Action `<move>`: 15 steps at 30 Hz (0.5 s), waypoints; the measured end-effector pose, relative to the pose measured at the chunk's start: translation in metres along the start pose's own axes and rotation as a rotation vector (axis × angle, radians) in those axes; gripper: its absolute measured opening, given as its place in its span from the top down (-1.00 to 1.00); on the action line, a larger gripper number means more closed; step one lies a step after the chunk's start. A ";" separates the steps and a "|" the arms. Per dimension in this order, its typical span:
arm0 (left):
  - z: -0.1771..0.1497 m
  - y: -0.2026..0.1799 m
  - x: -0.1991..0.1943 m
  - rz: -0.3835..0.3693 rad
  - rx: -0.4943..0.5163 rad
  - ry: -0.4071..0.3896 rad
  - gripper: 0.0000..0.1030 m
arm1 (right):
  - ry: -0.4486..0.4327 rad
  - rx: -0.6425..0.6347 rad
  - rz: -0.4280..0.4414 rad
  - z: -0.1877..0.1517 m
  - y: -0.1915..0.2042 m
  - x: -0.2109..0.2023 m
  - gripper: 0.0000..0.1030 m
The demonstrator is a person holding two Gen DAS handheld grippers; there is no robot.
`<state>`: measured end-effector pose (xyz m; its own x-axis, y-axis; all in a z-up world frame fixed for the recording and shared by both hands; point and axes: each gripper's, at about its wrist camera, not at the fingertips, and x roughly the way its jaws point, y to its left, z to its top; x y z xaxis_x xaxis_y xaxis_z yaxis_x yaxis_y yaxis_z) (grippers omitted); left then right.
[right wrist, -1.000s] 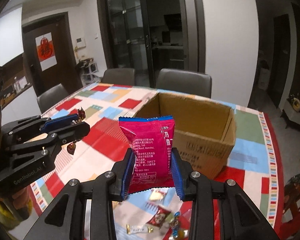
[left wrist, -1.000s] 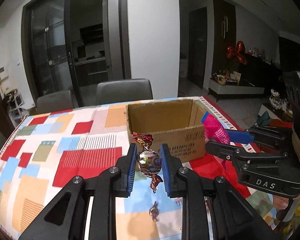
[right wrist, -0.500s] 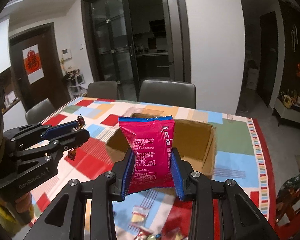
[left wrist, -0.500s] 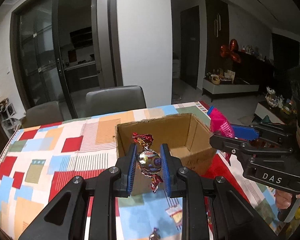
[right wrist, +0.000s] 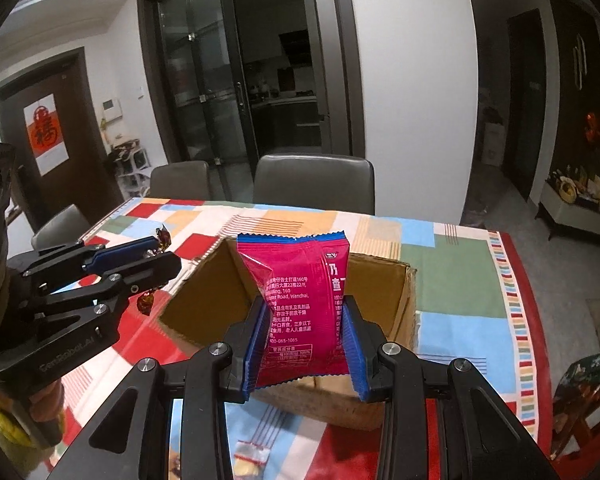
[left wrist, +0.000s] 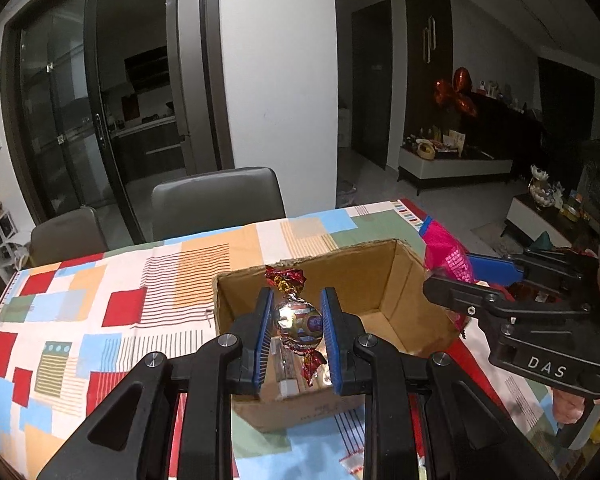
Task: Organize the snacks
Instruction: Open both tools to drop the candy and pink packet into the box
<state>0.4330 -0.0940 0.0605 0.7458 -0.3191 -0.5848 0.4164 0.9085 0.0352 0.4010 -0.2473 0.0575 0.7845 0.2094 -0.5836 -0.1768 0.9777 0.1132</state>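
Observation:
An open cardboard box (left wrist: 384, 280) (right wrist: 204, 292) stands on the patchwork tablecloth. My left gripper (left wrist: 296, 336) is shut on a foil-wrapped candy (left wrist: 298, 322) and holds it over the box's near left part. My right gripper (right wrist: 306, 344) is shut on a pink snack packet (right wrist: 300, 300), upright, over the box's near edge. In the left wrist view the right gripper (left wrist: 452, 276) with the packet (left wrist: 446, 254) is at the box's right wall. In the right wrist view the left gripper (right wrist: 156, 256) is left of the box.
Small wrapped snacks lie on the tablecloth (left wrist: 100, 280) in front of the box (right wrist: 252, 452). A white packet (left wrist: 286, 372) lies inside the box. Grey chairs (left wrist: 216, 200) (right wrist: 314, 180) stand at the table's far side. The table edge runs along the right (right wrist: 516, 280).
Both grippers have risen and moved forward with their snacks, from in front of the box to above its opening. The box now lies lower and closer in both views.

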 end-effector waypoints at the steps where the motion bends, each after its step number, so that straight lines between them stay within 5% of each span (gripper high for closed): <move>1: 0.002 0.000 0.002 0.000 0.002 0.001 0.42 | 0.003 0.001 -0.010 0.001 -0.001 0.003 0.26; 2: 0.003 0.000 0.005 0.005 0.002 0.004 0.17 | 0.008 0.000 -0.018 0.002 -0.002 0.005 0.25; 5: 0.007 0.001 0.006 0.039 0.004 -0.014 -0.08 | 0.011 0.009 -0.035 0.003 -0.004 0.007 -0.07; 15: -0.010 -0.002 -0.027 0.063 0.003 -0.034 -0.21 | -0.022 -0.005 -0.060 -0.013 0.010 -0.019 -0.08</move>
<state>0.4067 -0.0840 0.0683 0.7878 -0.2703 -0.5535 0.3695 0.9263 0.0736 0.3767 -0.2412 0.0589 0.8067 0.1504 -0.5715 -0.1317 0.9885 0.0742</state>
